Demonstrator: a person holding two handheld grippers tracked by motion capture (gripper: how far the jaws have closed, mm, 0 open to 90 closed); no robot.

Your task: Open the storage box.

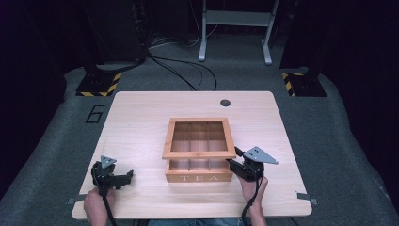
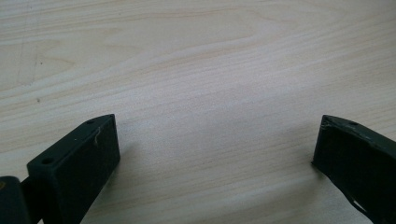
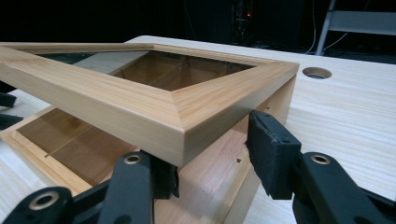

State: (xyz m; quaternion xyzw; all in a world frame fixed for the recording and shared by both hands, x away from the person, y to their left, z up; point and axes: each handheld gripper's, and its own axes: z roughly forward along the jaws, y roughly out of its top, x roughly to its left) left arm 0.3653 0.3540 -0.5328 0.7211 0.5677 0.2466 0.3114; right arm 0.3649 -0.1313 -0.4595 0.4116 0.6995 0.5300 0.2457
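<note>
Bamboo tea box (image 1: 199, 176) mid-table (image 1: 141, 113), "TEA" on front wall, inner dividers, glass-paned lid (image 1: 199, 137) raised partway. Right gripper (image 1: 236, 158) at lid's front right corner: one jaw under frame, other beside it; jaws nearly together, whether pads press on lid unclear. Left gripper (image 1: 126, 176) spread over bare wood, well apart from box.

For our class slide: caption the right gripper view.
Right gripper lifting the tea box's glass-paned lid by its corner.

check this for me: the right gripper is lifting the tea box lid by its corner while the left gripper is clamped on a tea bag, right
Not quite. The left gripper holds no tea bag: the left gripper view shows its jaws wide apart over bare table. The right gripper is indeed at the corner of the raised lid.
</note>
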